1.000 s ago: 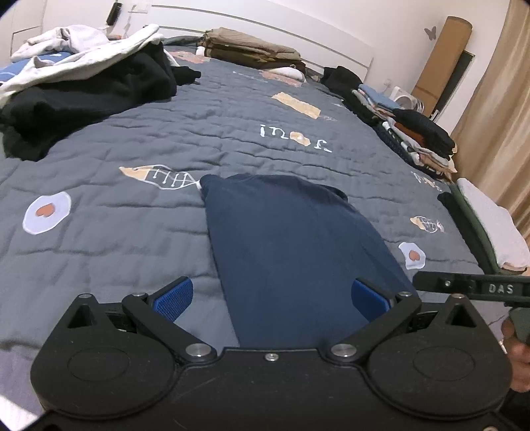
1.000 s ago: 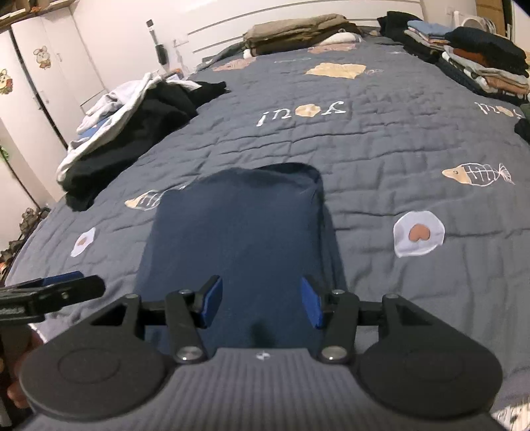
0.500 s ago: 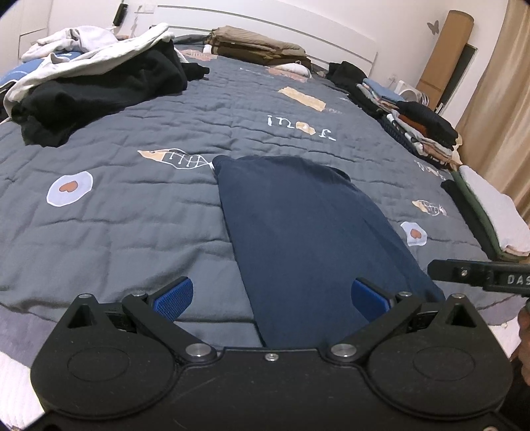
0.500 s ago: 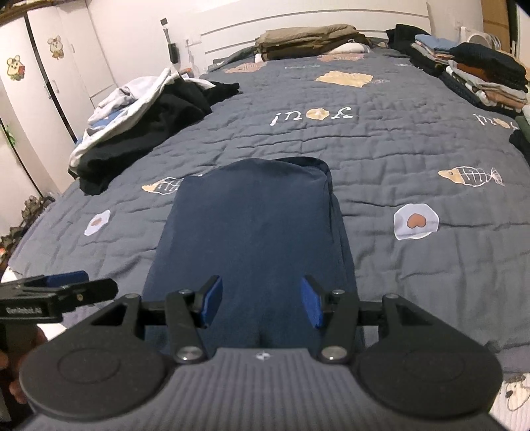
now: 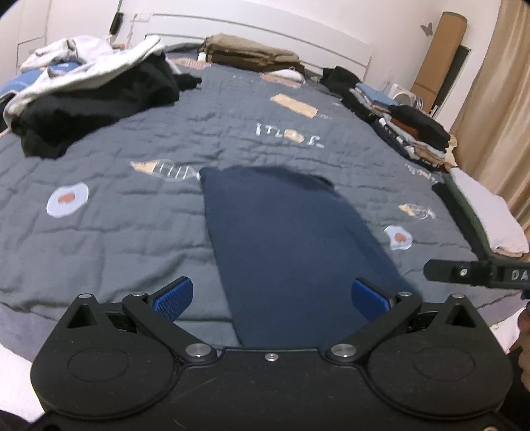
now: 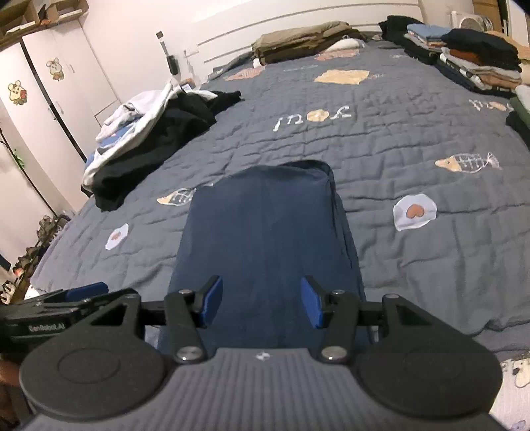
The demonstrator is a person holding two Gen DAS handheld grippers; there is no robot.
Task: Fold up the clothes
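Our left gripper (image 5: 271, 295) and right gripper (image 6: 261, 300) hover with jaws released and empty, above the near end of the folded navy garment (image 5: 285, 238) on the bed (image 5: 132, 232).

A big bed wears a grey quilt (image 5: 139, 232) with fried eggs (image 6: 414, 211), fish bones (image 6: 467, 162) and white letters (image 6: 313, 116) on it. A white headboard (image 5: 265, 30) stands at the far edge. White cupboards (image 6: 49, 96) with little animal stickers (image 6: 16, 92) stand past the left edge, and a tan curtain (image 5: 497, 109) hangs past the right edge.
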